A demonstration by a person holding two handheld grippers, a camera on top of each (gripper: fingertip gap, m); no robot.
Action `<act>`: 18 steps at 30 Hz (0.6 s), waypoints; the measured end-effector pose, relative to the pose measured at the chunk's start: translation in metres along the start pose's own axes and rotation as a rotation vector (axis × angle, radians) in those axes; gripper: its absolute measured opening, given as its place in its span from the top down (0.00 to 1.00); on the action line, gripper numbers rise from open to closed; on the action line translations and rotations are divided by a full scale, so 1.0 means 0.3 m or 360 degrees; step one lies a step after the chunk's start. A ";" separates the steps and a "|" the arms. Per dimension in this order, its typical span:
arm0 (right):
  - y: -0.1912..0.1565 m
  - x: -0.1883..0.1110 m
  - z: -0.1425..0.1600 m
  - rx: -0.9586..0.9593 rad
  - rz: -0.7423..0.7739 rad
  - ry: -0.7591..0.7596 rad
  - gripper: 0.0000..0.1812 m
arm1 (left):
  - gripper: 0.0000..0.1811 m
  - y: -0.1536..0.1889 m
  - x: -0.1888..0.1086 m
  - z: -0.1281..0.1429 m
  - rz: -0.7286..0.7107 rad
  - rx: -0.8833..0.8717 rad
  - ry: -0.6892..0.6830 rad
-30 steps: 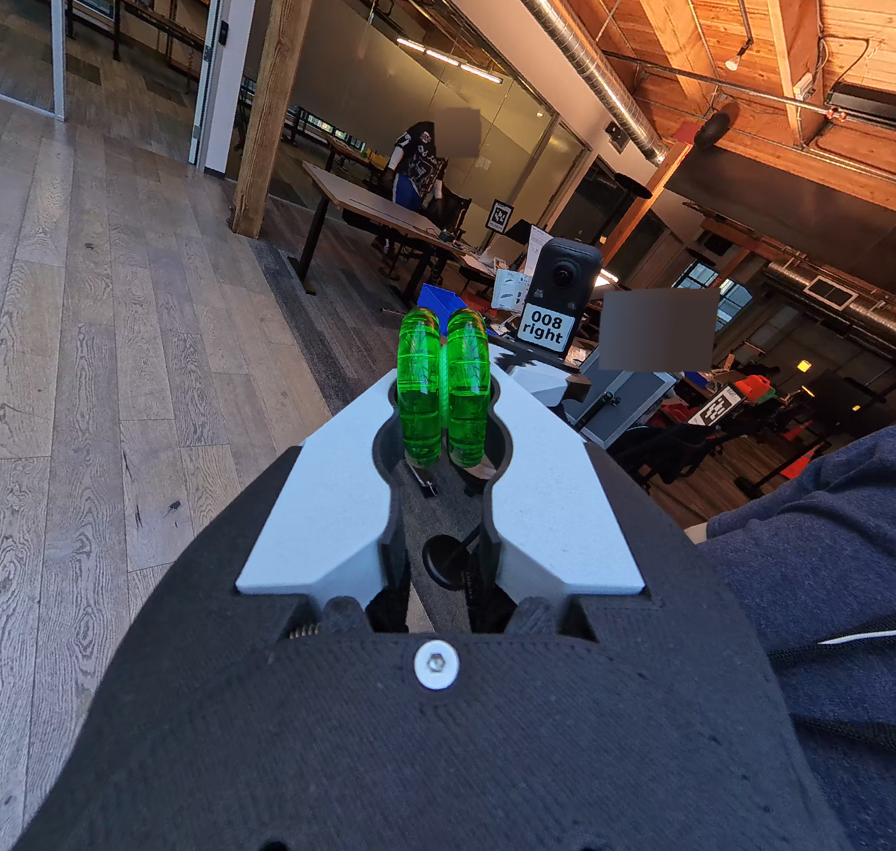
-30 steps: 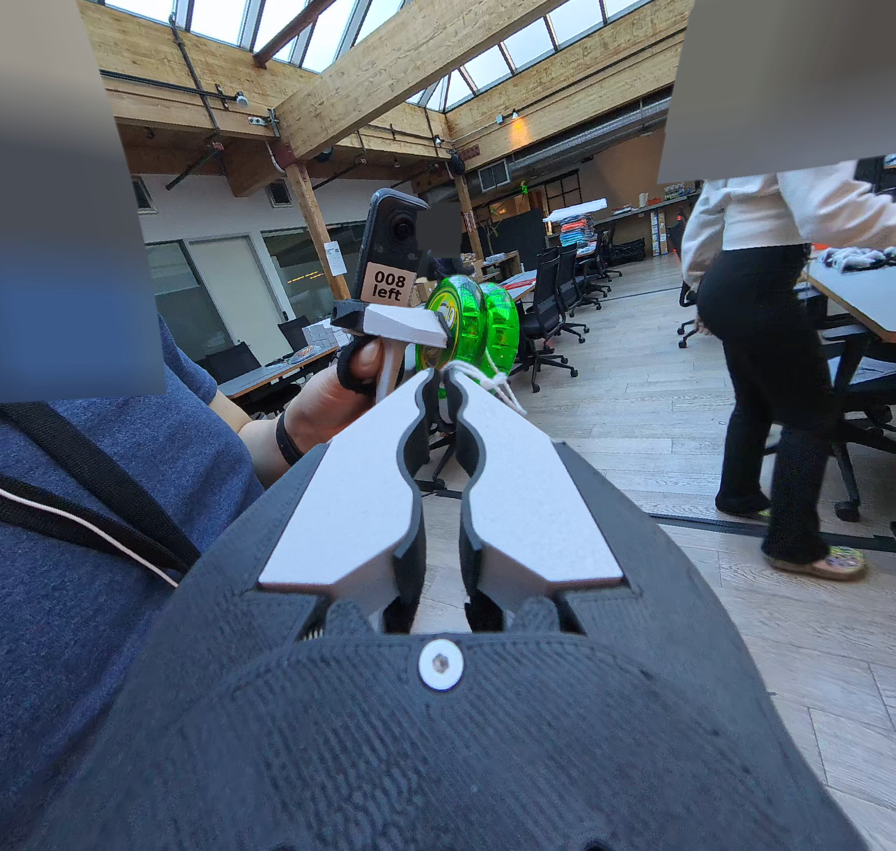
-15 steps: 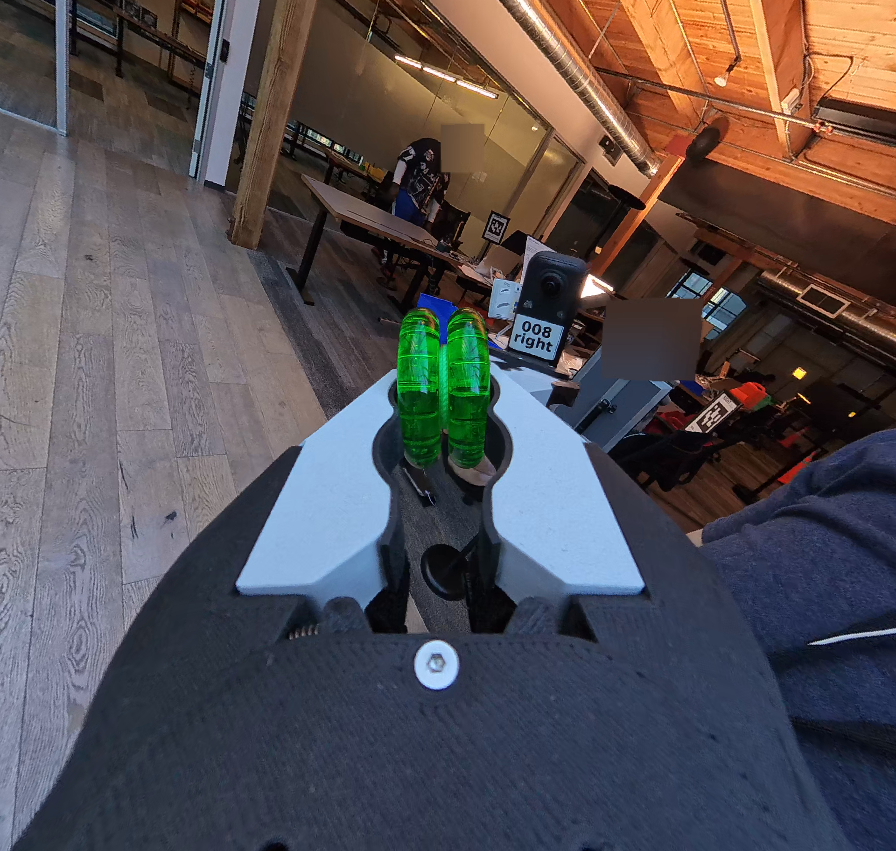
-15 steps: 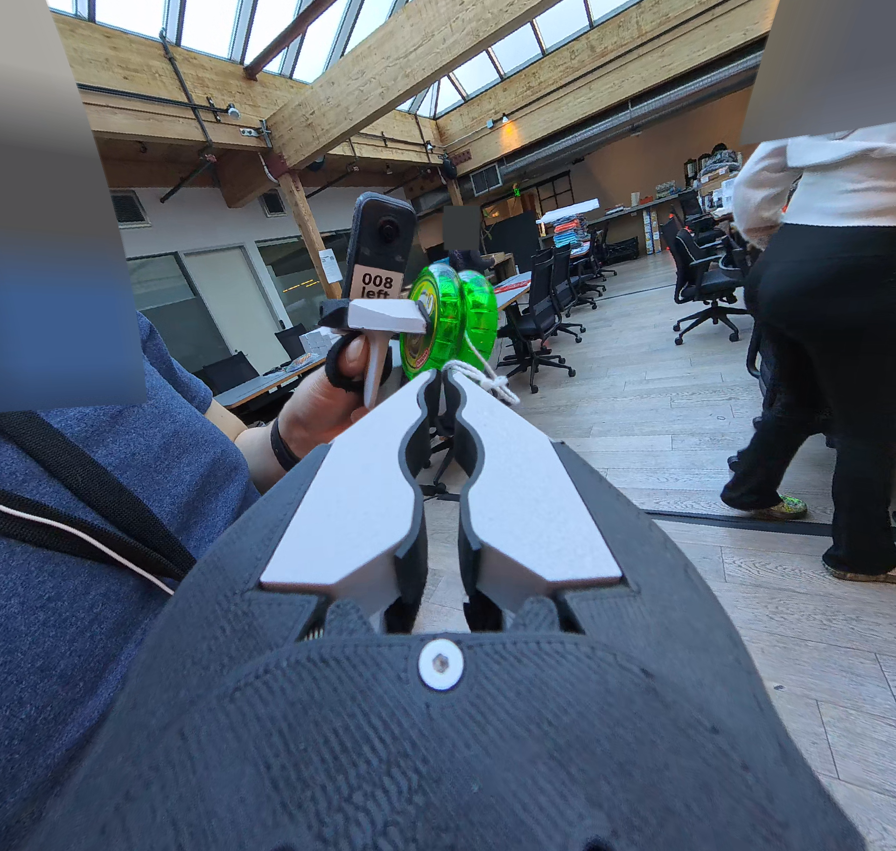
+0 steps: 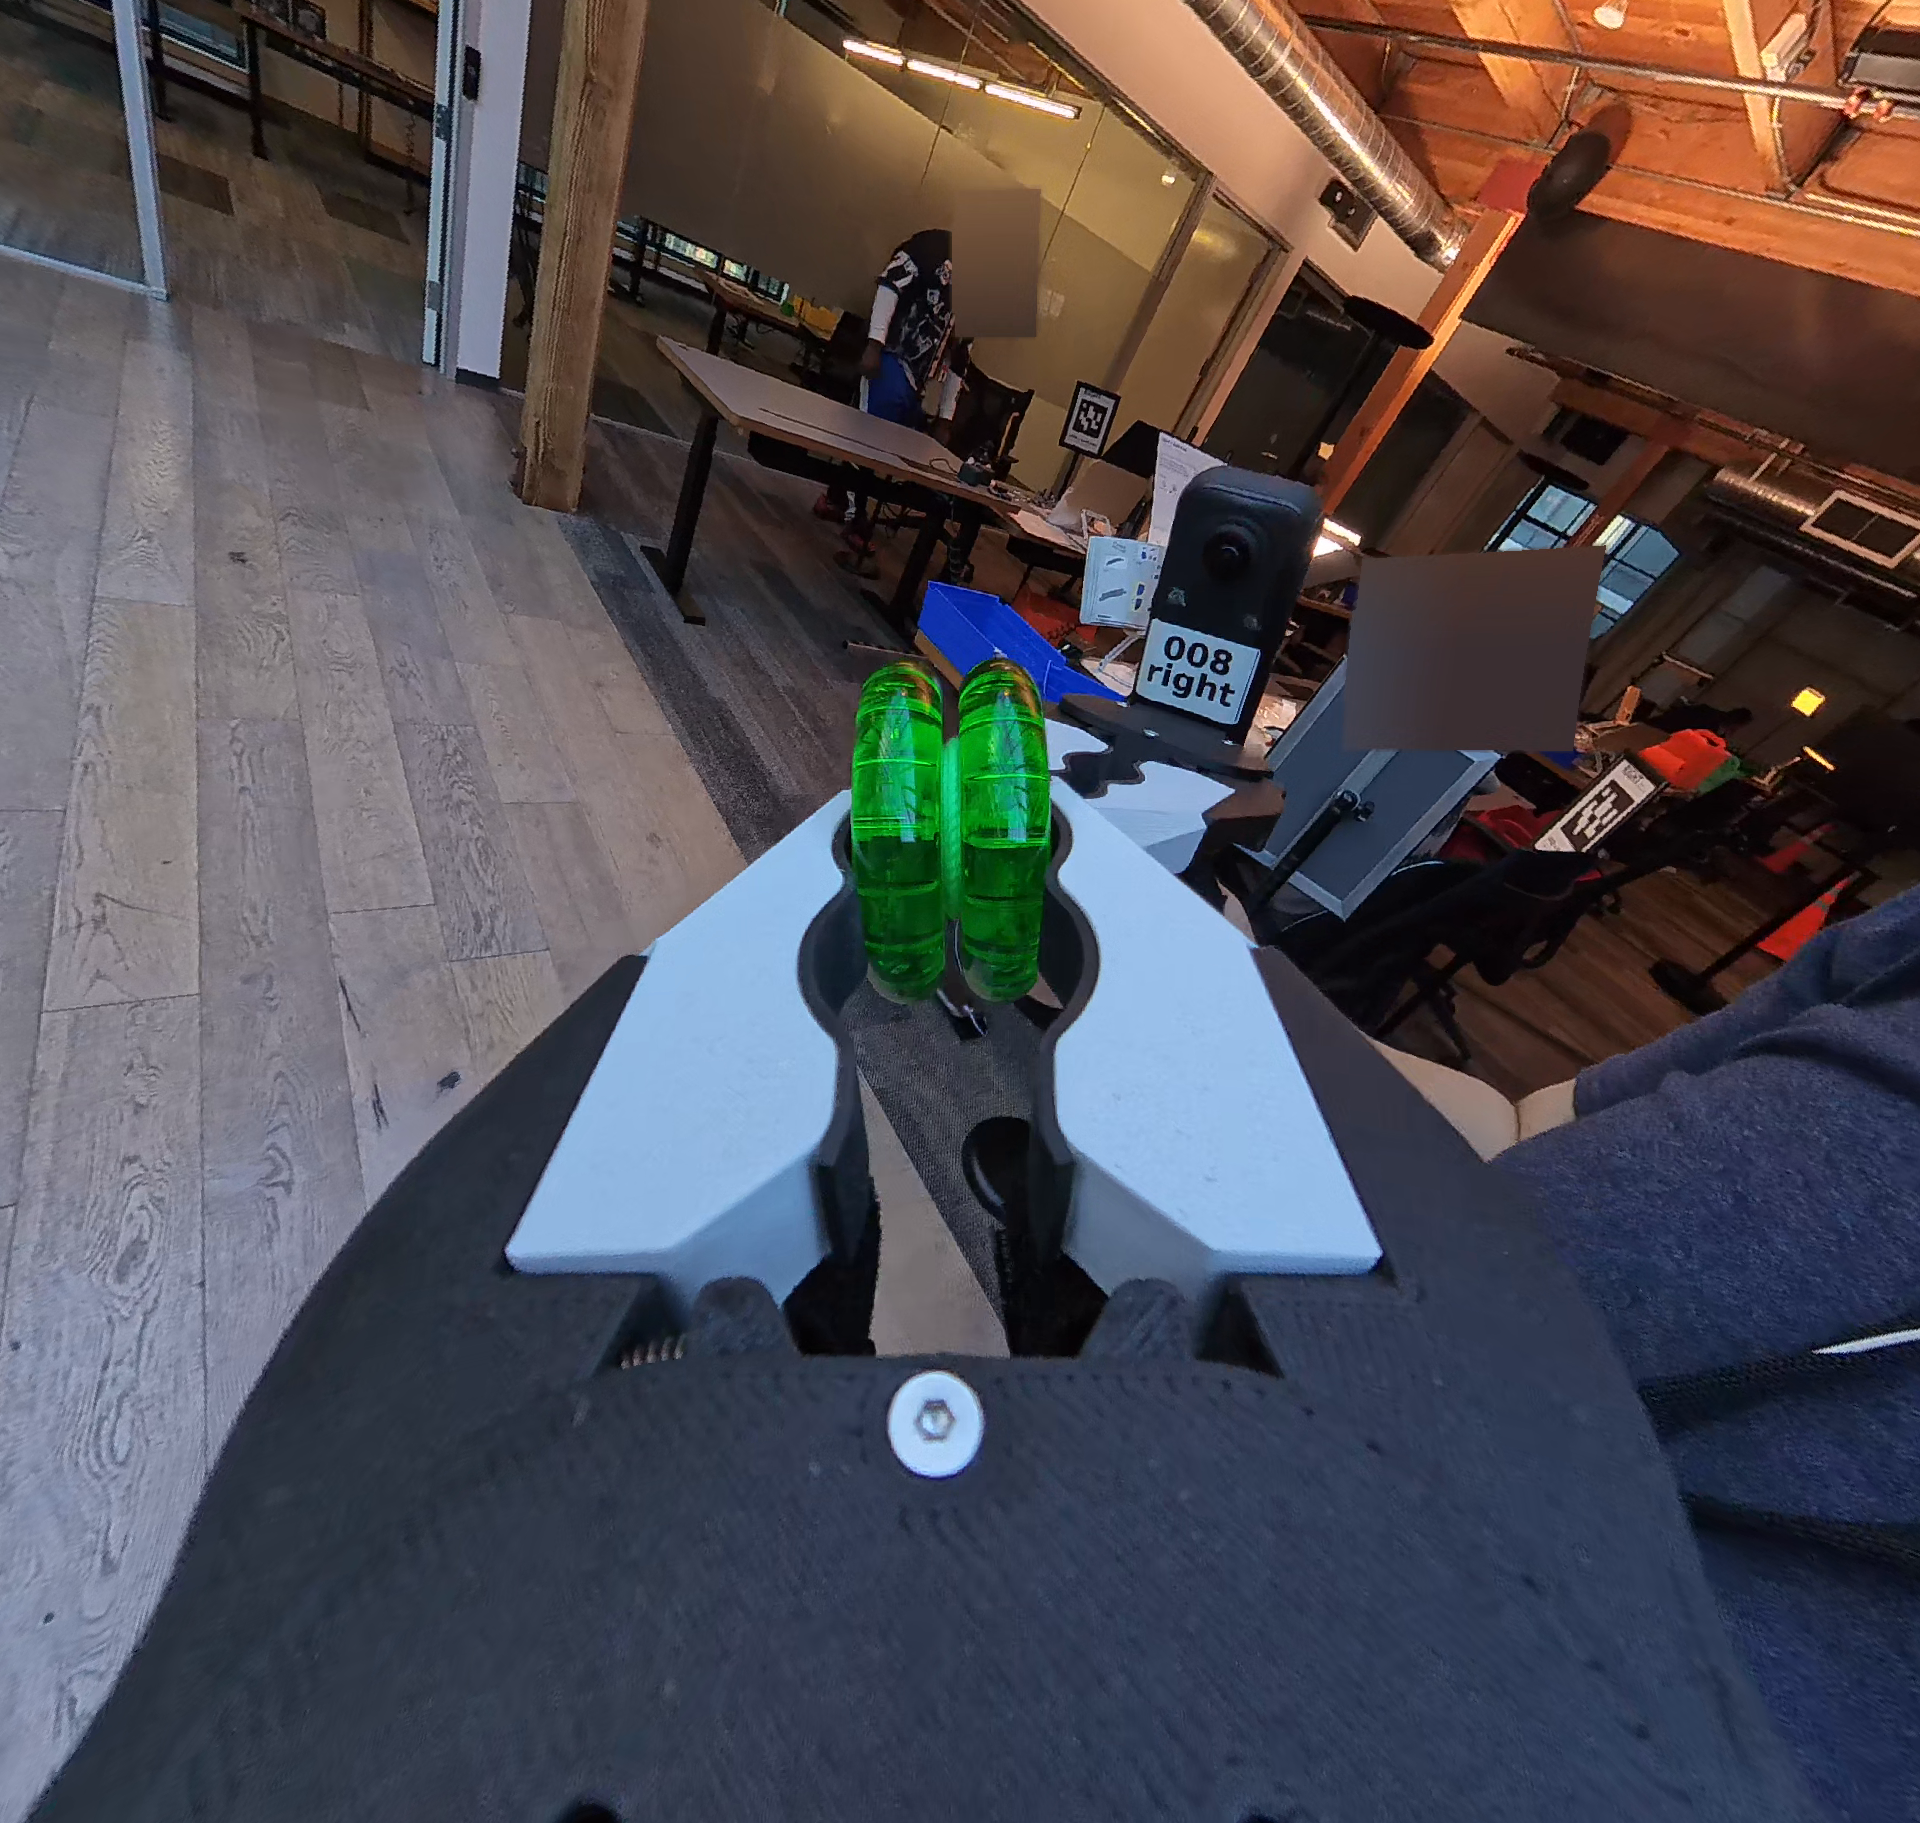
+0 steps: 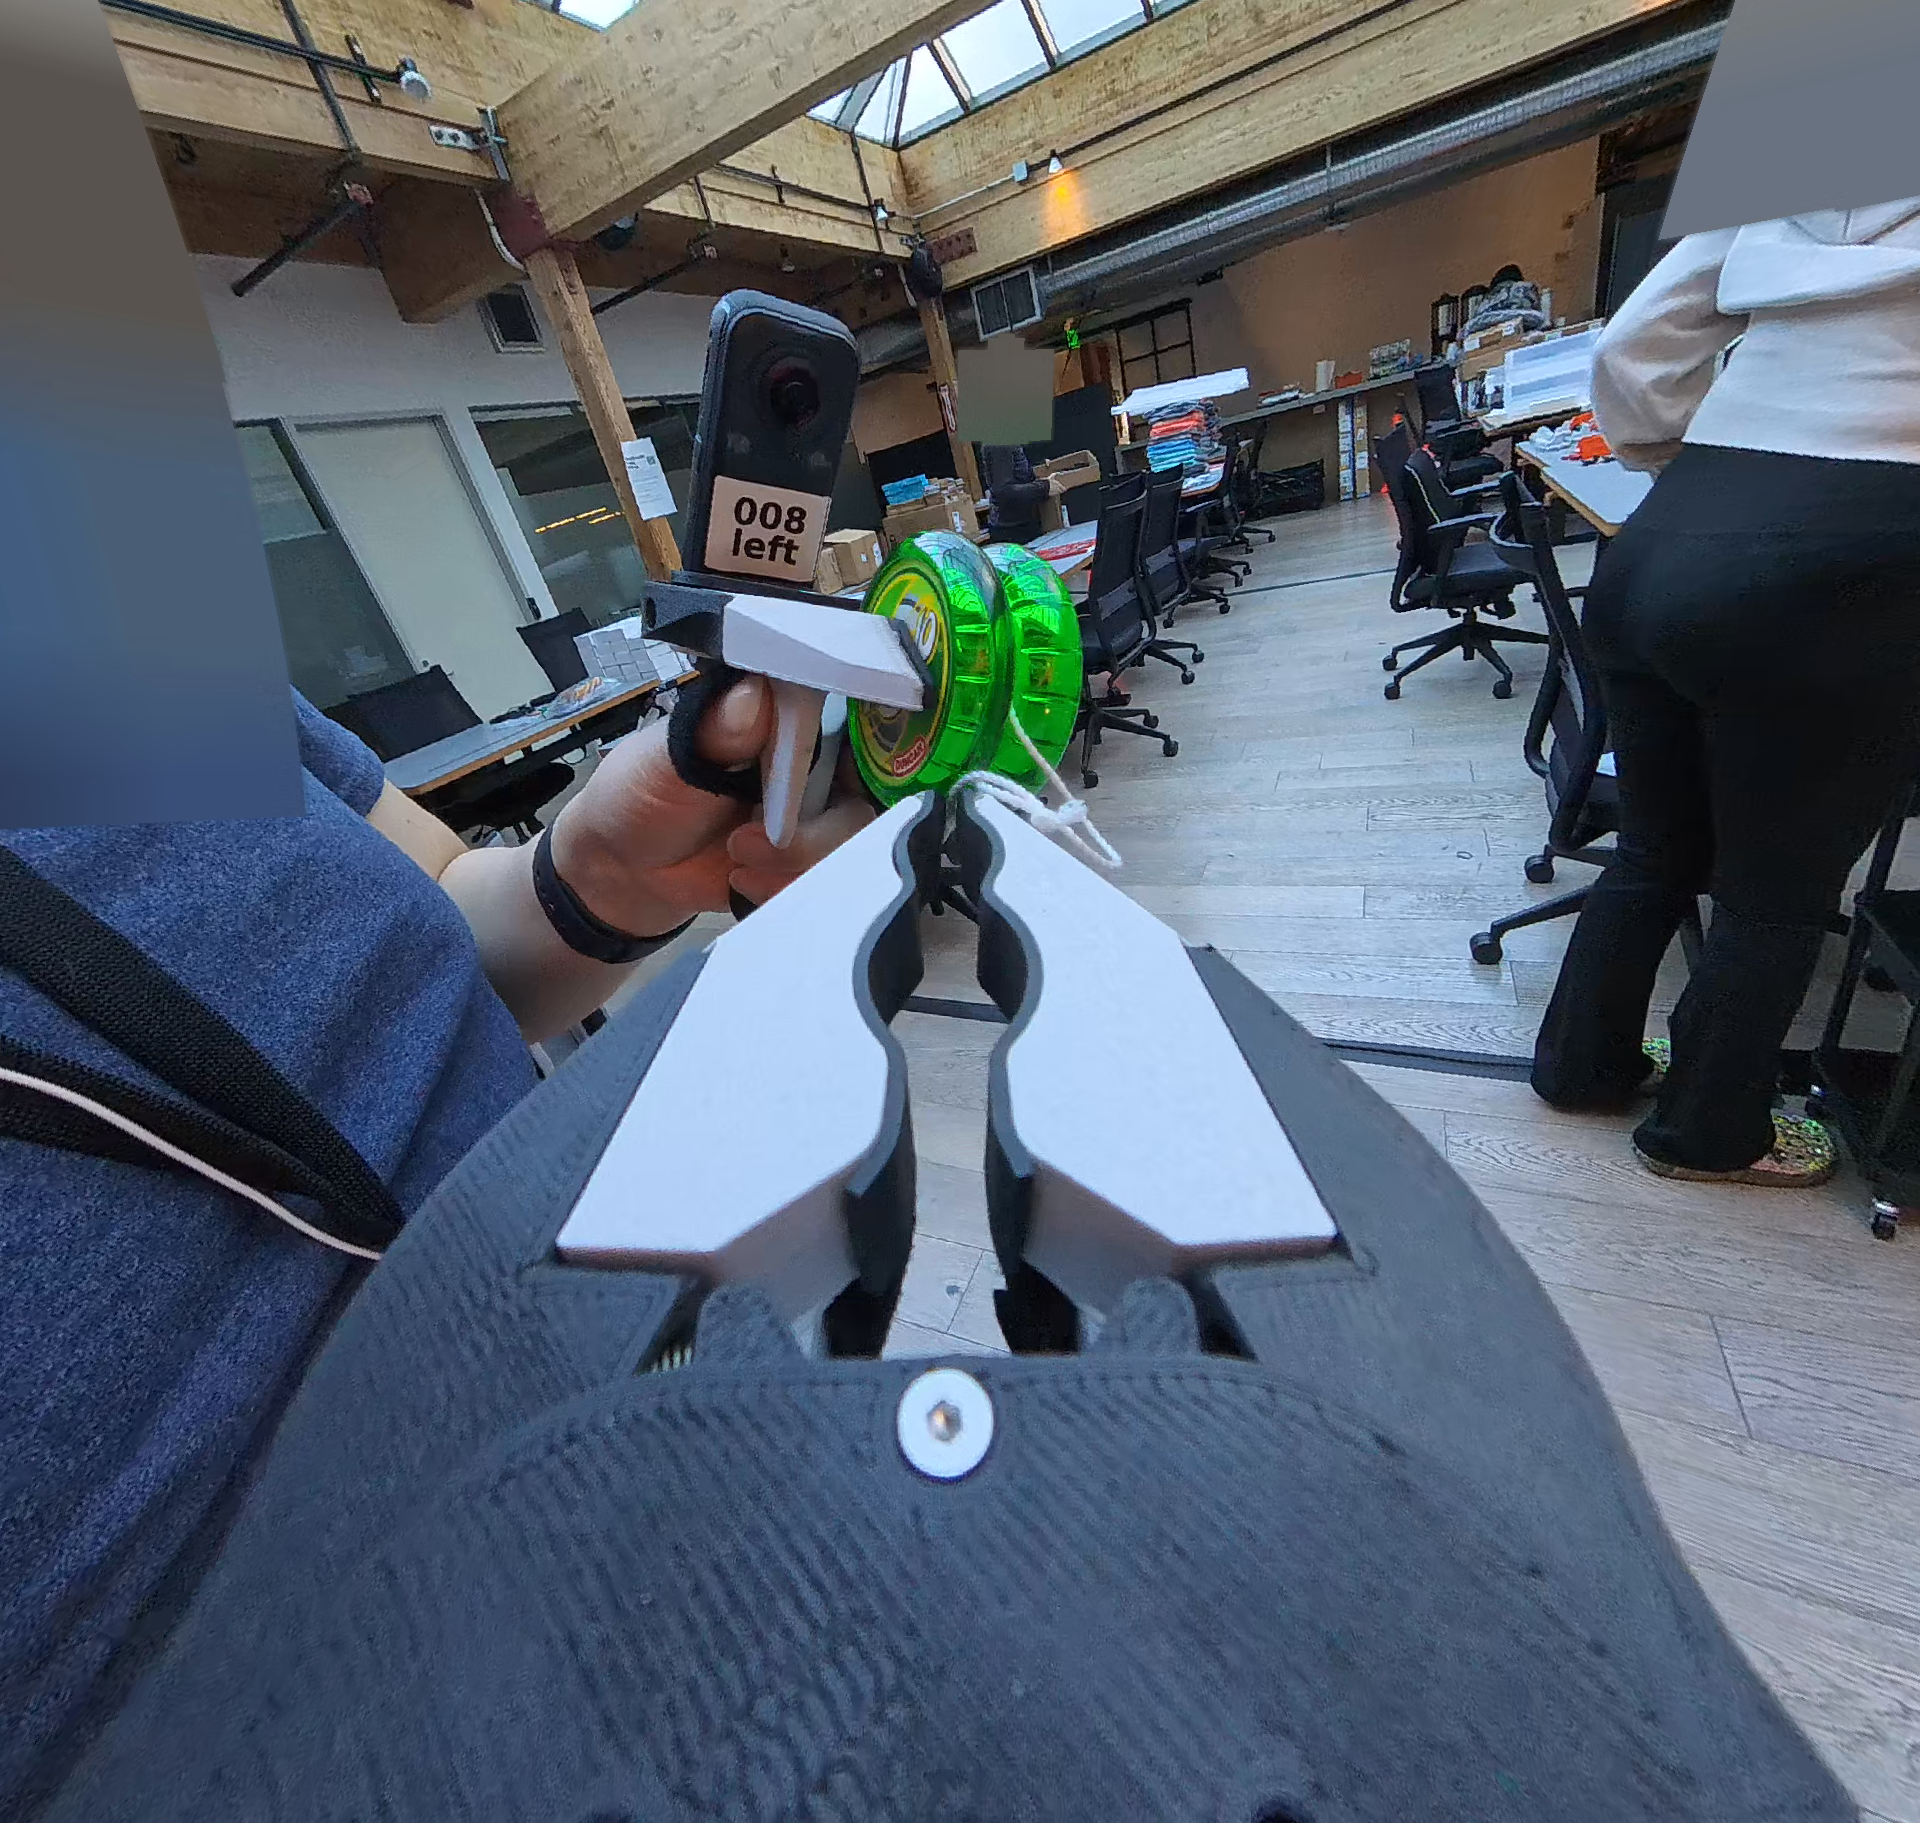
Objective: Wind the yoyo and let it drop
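My left gripper is shut on a translucent green yoyo, pinching its two sides, held up in the air edge-on. In the right wrist view the yoyo sits just beyond my fingertips, with the left gripper clamped on it. My right gripper is shut on the white string, whose looped end hangs off to the right of the tips. The right gripper also shows just behind the yoyo in the left wrist view.
A person in dark trousers stands close at the right by a desk. Office chairs and long tables fill the room. A wooden post stands on the plank floor to the left. The tips of both grippers are at nearly the same place.
Both grippers keep their hold. The right gripper has swung around the yoyo, and the string loop now hangs lower right of its tips. The standing person has shifted in the right view.
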State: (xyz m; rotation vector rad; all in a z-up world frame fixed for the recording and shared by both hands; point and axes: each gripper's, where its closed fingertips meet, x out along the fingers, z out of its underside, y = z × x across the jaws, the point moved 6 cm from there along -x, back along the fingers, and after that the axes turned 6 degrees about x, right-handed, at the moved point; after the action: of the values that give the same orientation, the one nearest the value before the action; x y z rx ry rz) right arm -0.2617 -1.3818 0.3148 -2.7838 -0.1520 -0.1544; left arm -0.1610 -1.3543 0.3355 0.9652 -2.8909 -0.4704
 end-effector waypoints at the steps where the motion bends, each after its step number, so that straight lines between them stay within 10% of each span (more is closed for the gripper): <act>1: 0.000 0.000 0.001 -0.0003 0.0004 -0.0004 1.00 | 0.85 0.000 0.000 0.001 -0.0008 0.0005 -0.0002; 18: -0.013 0.011 -0.006 -0.0102 0.0031 0.0006 1.00 | 0.85 -0.013 -0.009 0.007 -0.0074 0.0012 -0.0007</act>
State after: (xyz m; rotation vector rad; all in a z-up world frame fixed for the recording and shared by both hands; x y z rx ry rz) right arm -0.2591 -1.3786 0.3182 -2.8479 -0.1210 -0.1622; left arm -0.1570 -1.3550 0.3324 1.0357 -2.8816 -0.4653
